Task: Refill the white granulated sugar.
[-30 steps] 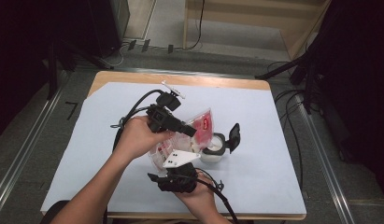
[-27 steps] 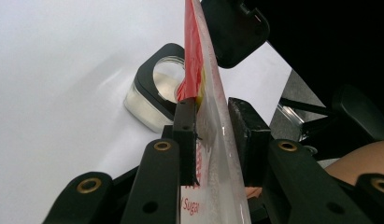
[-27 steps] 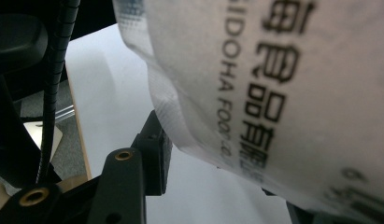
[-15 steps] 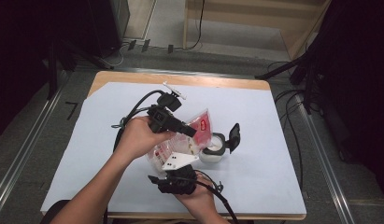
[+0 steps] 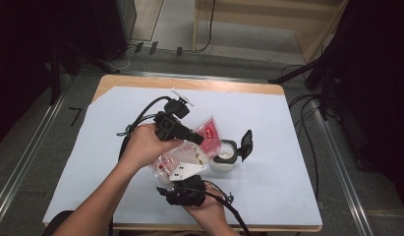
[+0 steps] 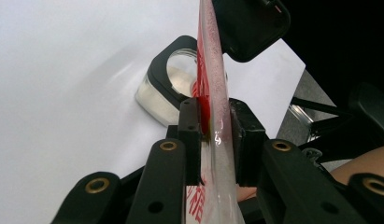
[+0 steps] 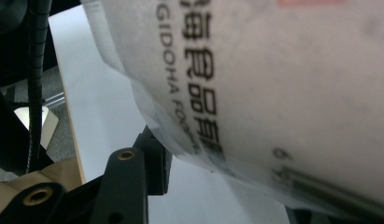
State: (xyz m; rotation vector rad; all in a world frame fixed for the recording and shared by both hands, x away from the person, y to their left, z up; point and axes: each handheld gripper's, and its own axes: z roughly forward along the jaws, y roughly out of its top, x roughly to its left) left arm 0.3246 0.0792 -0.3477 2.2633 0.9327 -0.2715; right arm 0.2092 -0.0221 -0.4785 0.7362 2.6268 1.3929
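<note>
White sheeting covers the wooden table (image 5: 268, 89), which stands on a grey floor with dark equipment at the frame edges.

Left of centre in the high view, your left hand (image 5: 145, 145) holds the left gripper (image 5: 197, 139). Its jaws are clamped on the upper part of a clear plastic pouch (image 5: 189, 152) bearing red print. In the left gripper view the pouch (image 6: 213, 93) stands edge-on between the two jaws, which press on it from both sides.

At lower centre of the high view, your right hand (image 5: 204, 209) holds the right gripper (image 5: 187, 183) beneath the pouch's lower end. In the right gripper view the pouch (image 7: 283, 79) lies close over the lens, with black printed characters legible. Whether the right jaws are closed on the pouch or merely resting against it cannot be determined from these views.

Right of centre, a small clear container (image 5: 224, 157) with a black collar stands on the sheeting; its black hinged lid (image 5: 246, 145) is swung up and open. The pouch's red end hangs at the container's mouth, seen in the left gripper view just behind the pouch (image 6: 180, 77).

Status, as a judgement: lid opening is complete and the pouch is positioned for emptying. White material is already visible inside the container. Remaining: finish emptying the pouch, set it aside, and close the lid.
</note>
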